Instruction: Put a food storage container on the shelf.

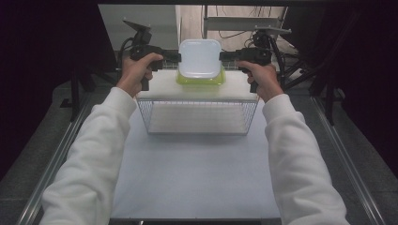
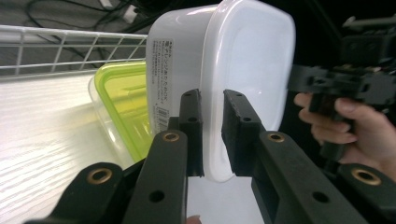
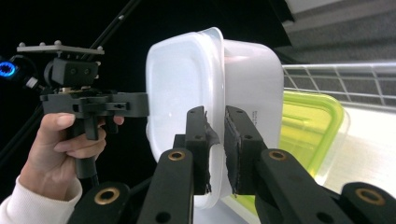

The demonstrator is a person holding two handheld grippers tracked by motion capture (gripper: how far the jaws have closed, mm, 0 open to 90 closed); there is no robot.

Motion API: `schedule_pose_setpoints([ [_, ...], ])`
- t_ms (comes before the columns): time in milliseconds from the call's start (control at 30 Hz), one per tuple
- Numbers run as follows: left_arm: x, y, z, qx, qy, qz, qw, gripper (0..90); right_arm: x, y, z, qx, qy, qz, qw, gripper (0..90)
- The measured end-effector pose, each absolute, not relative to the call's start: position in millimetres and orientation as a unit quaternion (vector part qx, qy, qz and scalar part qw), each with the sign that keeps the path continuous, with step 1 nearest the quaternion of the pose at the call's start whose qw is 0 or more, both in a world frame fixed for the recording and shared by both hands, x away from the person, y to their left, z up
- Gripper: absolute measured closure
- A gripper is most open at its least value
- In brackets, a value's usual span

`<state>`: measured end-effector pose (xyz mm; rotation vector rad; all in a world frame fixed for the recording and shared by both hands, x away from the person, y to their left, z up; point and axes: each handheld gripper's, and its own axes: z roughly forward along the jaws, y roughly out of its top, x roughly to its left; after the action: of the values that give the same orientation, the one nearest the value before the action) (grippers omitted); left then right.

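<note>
Both the left gripper (image 1: 177, 57) and right gripper (image 1: 222, 56) clamp the rim of a white container (image 1: 200, 57), held above a green-lidded container (image 1: 199, 79) on the wire rack's white shelf (image 1: 197, 90)

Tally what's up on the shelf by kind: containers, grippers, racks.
White container: 1, gripped at its rim by both grippers
Green-lid container: 1, on the shelf top under the white one
Grippers: 2, left gripper and right gripper
Wire rack: 1
Total: 5
</note>
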<state>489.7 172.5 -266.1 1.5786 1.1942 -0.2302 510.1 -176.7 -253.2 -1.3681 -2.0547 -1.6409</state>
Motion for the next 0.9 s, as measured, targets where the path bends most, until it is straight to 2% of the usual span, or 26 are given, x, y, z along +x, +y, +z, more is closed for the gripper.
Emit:
schedule_pose_setpoints([
  [467,519.0,177.5,-275.9,0.626,0.533,-0.158,0.547,75.0,538.1,-172.3,-256.3,-0.528,-0.659,-0.521,0.126,75.5],
  [900,523.8,176.5,-283.8,0.609,0.537,-0.163,0.56,72.9,545.6,-174.5,-263.8,-0.548,-0.639,-0.518,0.152,72.5],
])
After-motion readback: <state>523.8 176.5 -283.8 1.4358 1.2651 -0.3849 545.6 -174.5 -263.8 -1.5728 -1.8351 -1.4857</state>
